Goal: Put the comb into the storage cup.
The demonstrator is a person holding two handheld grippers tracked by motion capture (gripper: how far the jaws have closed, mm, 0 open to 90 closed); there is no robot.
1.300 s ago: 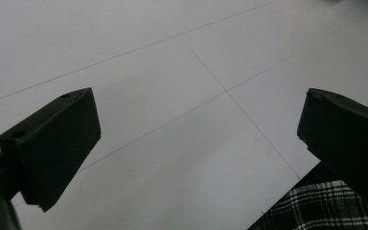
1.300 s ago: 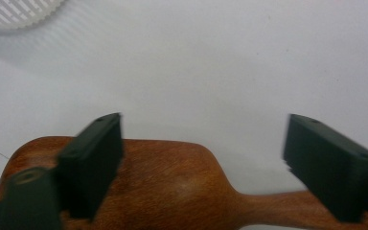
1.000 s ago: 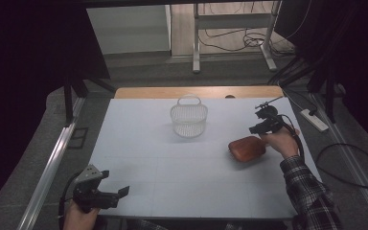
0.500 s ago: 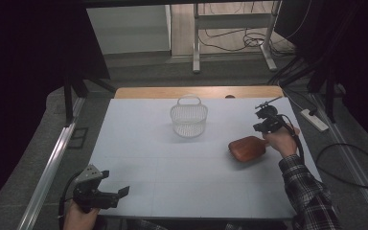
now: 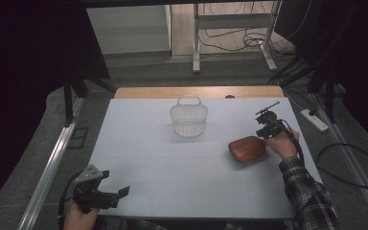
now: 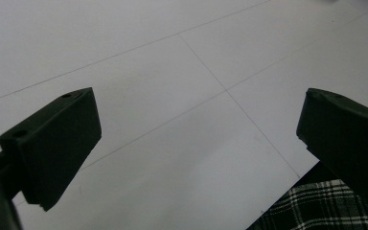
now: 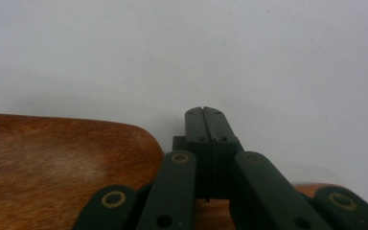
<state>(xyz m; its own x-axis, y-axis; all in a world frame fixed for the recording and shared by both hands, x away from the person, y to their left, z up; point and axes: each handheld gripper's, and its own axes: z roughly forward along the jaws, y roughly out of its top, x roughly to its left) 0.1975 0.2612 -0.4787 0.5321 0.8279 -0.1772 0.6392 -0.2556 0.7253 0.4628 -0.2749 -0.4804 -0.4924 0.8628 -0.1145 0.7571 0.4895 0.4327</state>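
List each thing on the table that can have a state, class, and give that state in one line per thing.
Wooden dish: right way up on the table, at the right gripper's tip, nothing in it.
Basket: upright, handle up, standing apart from the dish; I cannot tell if it holds anything.
Left gripper: jaws wide apart, nothing between them.
Right gripper: jaws shut together, over the dish's rim.

The brown dish (image 5: 247, 149) near the counter's right edge looks like wood, grained and smoothly polished with a soft sheen. The basket (image 5: 189, 118) toward the far edge is white perforated plastic. The counter (image 5: 172, 163) carries a matt, smooth white sheet with fine lines. Both claws, left claw (image 6: 196, 143) and right claw (image 7: 205, 120), are matt black plastic.
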